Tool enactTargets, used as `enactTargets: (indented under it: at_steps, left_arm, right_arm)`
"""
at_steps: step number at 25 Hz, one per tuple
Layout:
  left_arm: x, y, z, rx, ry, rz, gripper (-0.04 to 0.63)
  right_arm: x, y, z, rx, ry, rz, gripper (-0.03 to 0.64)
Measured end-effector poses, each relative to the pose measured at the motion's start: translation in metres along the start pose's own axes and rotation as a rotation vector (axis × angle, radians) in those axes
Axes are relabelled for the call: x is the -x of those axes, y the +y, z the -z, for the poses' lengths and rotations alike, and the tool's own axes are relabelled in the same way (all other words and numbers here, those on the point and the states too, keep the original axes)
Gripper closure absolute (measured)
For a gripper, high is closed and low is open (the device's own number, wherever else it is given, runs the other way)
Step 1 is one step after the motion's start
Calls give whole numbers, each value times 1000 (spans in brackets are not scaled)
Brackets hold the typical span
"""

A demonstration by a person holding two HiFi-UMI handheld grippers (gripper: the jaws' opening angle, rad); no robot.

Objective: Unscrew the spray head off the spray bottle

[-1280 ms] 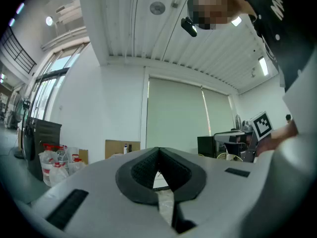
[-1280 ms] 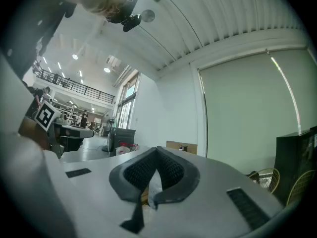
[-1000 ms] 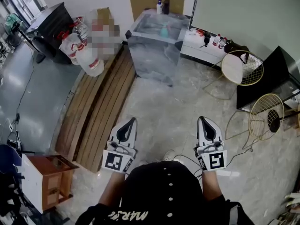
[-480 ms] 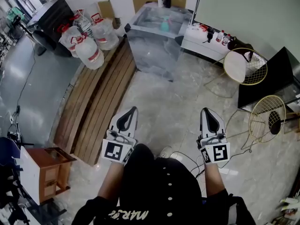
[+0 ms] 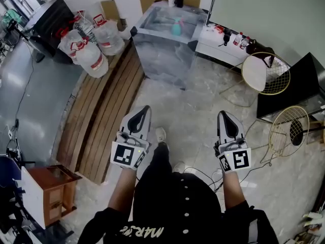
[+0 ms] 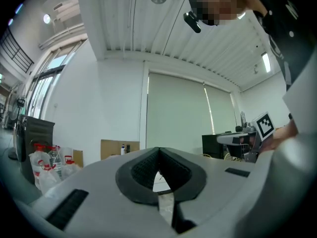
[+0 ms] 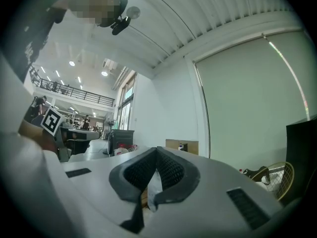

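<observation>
A teal spray bottle (image 5: 176, 27) stands on a grey marble-look table (image 5: 152, 47) far ahead, at the top of the head view. My left gripper (image 5: 144, 111) and right gripper (image 5: 225, 115) are held level in front of the person's body, well short of the table, over the stone floor. Both are shut with nothing between the jaws. In the left gripper view the left gripper (image 6: 158, 151) shows its dark pads meeting at the tip. The right gripper (image 7: 155, 150) looks the same in its own view. The table and bottle are hidden behind the jaws in both gripper views.
Wooden planks (image 5: 101, 116) lie left of the path, with water jugs (image 5: 91, 55) at their far end. A white low cabinet (image 5: 223, 47), two wire chairs (image 5: 264, 72) (image 5: 289, 128) and a black cabinet (image 5: 299, 85) stand right. A small wooden cabinet (image 5: 51, 192) is near left.
The person has walked forward toward the table, and a shoe now shows between the grippers. Both grippers moved ahead with the body and stayed shut.
</observation>
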State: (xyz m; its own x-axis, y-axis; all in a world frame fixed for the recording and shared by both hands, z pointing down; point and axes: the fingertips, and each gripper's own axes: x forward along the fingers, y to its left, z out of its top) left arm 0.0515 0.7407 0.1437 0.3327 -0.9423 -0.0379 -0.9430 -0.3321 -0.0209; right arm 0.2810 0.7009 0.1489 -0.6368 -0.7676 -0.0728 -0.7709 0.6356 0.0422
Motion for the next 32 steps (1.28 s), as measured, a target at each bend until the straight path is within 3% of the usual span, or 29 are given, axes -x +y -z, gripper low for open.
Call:
enactTargets:
  at_steps: [12,19,25,32]
  left_arm:
    - [-118,95,-6,37,-26,25,581]
    - [-161,151,-9,-1,-41,88,581]
    - [-188,193,4,8,-16,118,581]
    - [-230,209,23,31,9,150,581]
  right_arm:
    - [-141,-44,-9,1,-10,18,606]
    - [-218,-51,-5,-1,-17,45,606]
    - [-255,-51,5,-6,9,81,606]
    - [-288,-70,28,-19,49,103,606]
